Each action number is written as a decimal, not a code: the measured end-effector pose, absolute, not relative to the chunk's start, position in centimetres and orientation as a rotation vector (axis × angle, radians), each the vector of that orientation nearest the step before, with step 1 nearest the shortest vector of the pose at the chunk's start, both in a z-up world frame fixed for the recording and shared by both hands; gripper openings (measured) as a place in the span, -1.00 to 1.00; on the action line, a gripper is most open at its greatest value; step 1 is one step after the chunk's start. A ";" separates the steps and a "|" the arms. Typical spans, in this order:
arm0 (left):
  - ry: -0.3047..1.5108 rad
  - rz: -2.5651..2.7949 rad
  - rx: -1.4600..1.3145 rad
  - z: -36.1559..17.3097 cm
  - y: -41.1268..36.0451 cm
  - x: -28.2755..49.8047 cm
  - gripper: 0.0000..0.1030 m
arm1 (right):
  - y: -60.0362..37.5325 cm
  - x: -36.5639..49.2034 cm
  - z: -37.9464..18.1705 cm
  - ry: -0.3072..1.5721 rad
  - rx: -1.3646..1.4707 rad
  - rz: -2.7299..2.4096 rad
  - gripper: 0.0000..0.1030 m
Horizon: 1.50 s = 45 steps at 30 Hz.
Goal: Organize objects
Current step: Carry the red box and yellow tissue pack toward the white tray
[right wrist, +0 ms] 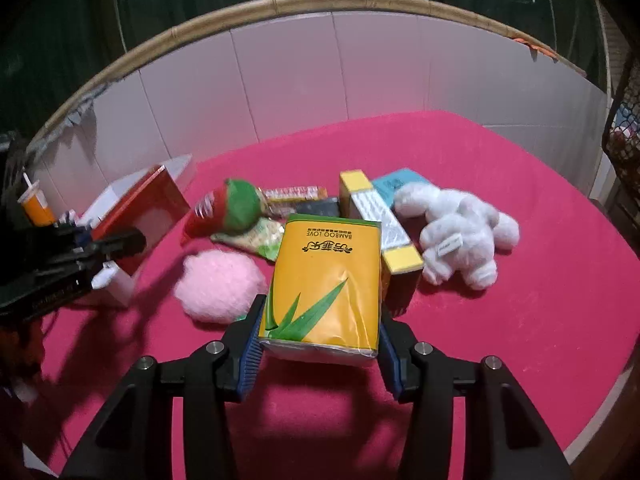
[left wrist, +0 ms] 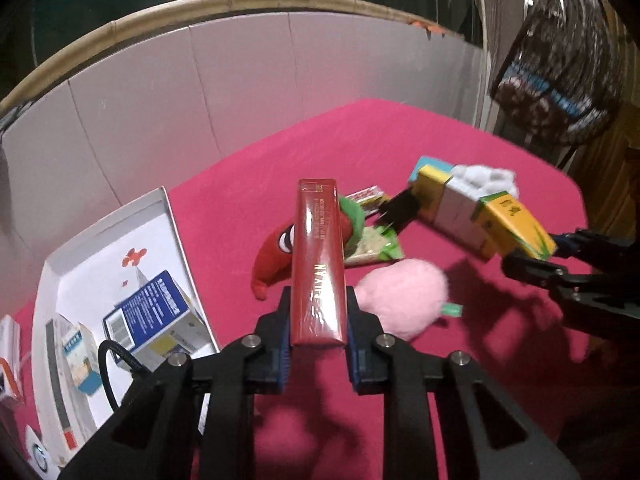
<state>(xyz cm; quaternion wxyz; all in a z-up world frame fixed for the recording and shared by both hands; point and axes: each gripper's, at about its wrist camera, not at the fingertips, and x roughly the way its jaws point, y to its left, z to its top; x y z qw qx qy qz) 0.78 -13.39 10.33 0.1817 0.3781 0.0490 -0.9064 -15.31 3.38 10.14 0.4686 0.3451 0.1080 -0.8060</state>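
My left gripper is shut on a long red box and holds it above the pink cloth; the same red box shows in the right wrist view. My right gripper is shut on a yellow tissue pack with green leaves, lifted off the cloth; it also shows in the left wrist view. On the cloth lie a pink fluffy toy, a red and green plush, a white plush rabbit, a yellow-ended box and snack packets.
An open white box at the left holds a blue carton and other small packs. A white panel wall rings the table's far side. A wire basket hangs at the far right. An orange cup stands at the left.
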 end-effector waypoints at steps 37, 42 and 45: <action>0.197 -2.318 0.756 14.4 -17.2 10.5 -0.60 | -2.5 -8.9 17.2 0.270 0.626 -1.884 0.03; 0.217 -2.289 0.731 14.5 -18.1 11.9 -0.60 | -4.2 -7.4 17.6 0.299 0.608 -1.847 0.03; 0.232 -2.271 0.717 14.5 -18.6 12.8 -0.60 | -5.1 -6.6 17.9 0.319 0.597 -1.828 0.03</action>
